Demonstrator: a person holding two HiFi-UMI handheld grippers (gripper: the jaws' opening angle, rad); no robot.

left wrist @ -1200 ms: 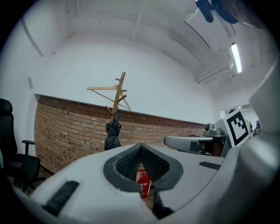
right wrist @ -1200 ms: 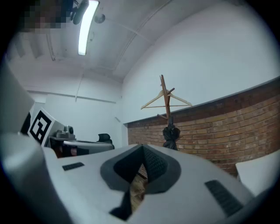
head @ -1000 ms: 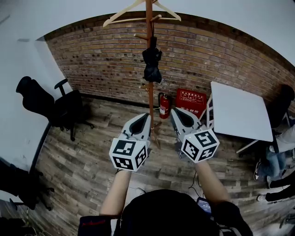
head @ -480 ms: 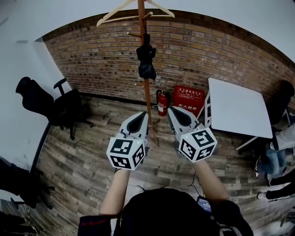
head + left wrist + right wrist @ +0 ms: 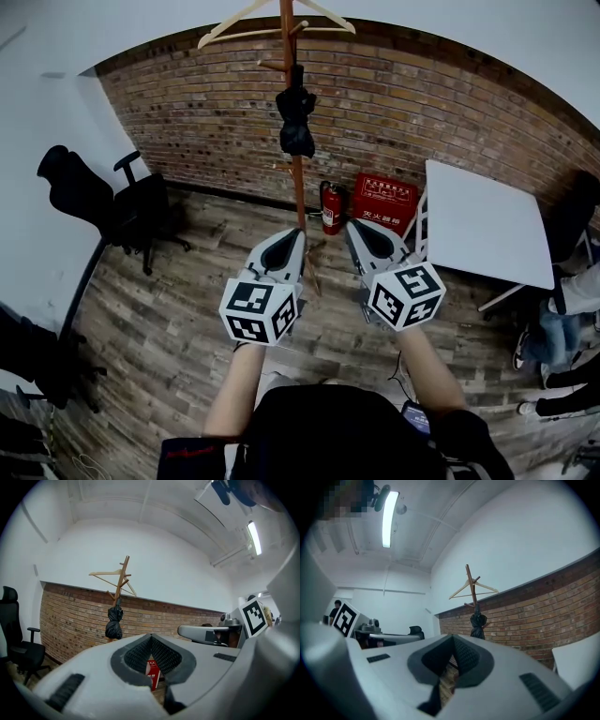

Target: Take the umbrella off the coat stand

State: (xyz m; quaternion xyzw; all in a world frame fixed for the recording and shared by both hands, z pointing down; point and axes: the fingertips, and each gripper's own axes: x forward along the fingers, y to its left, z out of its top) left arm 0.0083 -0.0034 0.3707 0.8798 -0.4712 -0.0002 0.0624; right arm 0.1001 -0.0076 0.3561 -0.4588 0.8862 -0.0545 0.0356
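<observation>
on wooden coat stand — black folded umbrella | rough brick wall behind

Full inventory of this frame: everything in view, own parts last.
coat stand: one, wooden, by the brick wall
umbrella: one, black, folded, hanging on the coat stand
hanger: one, pale wood, at the stand's top
fire extinguisher: one, red, on the floor near the stand's foot
box: one, red, right of the extinguisher
table: one, white, right
office chair: one, black, left
people: legs only, right edge
left gripper: grey, shut, empty
right gripper: grey, shut, empty
</observation>
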